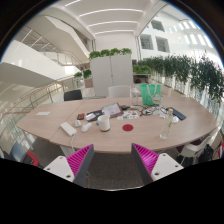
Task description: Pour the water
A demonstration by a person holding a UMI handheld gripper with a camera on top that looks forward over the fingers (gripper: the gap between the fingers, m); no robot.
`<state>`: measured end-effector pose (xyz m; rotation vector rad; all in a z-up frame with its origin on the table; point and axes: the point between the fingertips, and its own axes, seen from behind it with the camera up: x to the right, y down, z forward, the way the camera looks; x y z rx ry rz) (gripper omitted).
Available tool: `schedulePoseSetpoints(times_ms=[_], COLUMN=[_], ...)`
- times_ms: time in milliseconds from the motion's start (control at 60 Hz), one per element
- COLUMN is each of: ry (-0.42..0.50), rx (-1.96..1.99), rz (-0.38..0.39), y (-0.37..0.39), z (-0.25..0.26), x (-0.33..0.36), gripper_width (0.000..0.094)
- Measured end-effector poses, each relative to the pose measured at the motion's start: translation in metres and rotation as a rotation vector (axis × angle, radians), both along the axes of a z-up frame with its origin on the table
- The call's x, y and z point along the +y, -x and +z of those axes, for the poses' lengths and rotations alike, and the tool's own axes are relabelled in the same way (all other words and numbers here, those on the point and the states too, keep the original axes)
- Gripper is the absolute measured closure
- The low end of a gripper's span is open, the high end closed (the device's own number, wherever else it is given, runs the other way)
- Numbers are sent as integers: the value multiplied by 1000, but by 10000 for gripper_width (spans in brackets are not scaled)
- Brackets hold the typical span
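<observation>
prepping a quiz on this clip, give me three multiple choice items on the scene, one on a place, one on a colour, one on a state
1. Where is the white cup?
A. on the table, beyond the fingers
B. between the fingers
C. on a chair

2. What colour is the pitcher at the table's far side?
A. red
B. green
C. black

3. How does the gripper stand?
A. shut on the cup
B. shut, empty
C. open, empty

Answers:
1 A, the cup stands on the tabletop well ahead of the pads.
2 B, its body shows green.
3 C, a wide gap parts the fingers, with nothing in it.
</observation>
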<state>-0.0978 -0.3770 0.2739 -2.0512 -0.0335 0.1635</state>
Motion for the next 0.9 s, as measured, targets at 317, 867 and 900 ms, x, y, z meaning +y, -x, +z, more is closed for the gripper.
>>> schedulePoseSetpoints(times_ms=[317, 867, 900], ry=[1, -286, -287], rx=[-30, -124, -121], rz=[-82, -185, -188], y=[-48, -312, -317], z=[-19, -157, -165], x=[15, 276, 290], gripper_width=[110, 109, 111])
